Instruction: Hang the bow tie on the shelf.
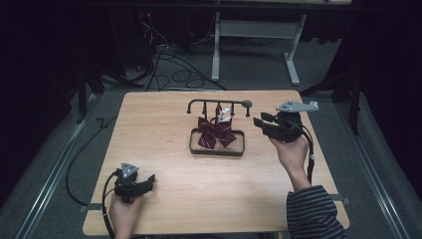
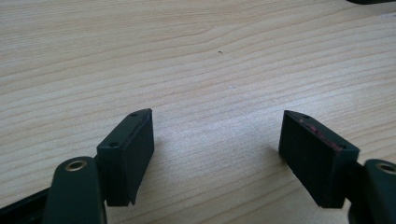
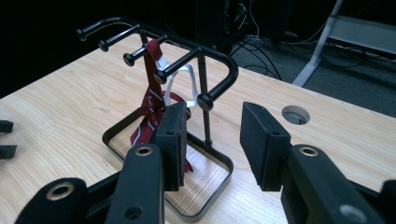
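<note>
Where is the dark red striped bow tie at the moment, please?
In the high view the bow tie hangs on the black rack at the table's middle, over the rack's tray, left of the right tool.

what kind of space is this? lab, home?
Likely a lab or recording studio, not a home: dark curtained surroundings, loose cables on the grey floor, one bare wooden table with a black rack holding a red striped bow, both claws open.

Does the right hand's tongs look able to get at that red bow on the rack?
Probably yes: the right tongs are open and aimed at the bow, with only the rack's pegs close by.
</note>
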`<state>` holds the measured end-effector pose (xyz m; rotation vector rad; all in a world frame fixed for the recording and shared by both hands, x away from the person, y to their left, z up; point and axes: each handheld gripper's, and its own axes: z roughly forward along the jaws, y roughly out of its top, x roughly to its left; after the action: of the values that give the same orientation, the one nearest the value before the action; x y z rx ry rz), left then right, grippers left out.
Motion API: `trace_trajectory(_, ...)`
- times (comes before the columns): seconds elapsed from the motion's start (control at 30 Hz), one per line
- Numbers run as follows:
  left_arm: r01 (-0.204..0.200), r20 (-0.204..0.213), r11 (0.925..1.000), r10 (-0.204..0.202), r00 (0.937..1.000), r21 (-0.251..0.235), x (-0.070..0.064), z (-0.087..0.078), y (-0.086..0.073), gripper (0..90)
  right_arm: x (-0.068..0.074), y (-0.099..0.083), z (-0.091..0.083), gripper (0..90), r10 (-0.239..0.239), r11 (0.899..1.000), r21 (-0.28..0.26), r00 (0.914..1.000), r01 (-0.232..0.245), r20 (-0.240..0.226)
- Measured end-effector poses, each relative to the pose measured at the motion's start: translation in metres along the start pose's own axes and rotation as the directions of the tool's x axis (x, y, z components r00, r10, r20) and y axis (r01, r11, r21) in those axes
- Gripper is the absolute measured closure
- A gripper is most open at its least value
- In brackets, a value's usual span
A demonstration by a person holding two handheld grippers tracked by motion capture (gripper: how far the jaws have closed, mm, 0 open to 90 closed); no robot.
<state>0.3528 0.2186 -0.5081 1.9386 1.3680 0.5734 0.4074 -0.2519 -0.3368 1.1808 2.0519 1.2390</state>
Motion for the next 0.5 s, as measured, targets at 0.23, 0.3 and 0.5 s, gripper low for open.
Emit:
trace_trajectory(0.23, 0.003, 0.005, 1.0, -0.004, 1.0, 0.003, 0.0, 0.0, 0.0, 26.9, -0.007, -0.011, -0.008, 61.0, 0.031, 1.0, -0.005, 0.9995, -0.031, 0.01)
trace_trajectory(0.3, 0.004, 0.005, 1.0, -0.004, 1.0, 0.002, 0.0, 0.0, 0.0, 26.8, -0.009, -0.016, -0.011, 60.7, 0.045, 0.999, -0.01, 0.999, -0.045, 0.007)
trace_trajectory(0.5, 0.003, 0.003, 1.0, -0.003, 1.0, 0.001, 0.0, 0.0, 0.0, 26.8, -0.013, -0.026, -0.02, 60.6, 0.06, 0.998, -0.016, 0.998, -0.06, 0.018)
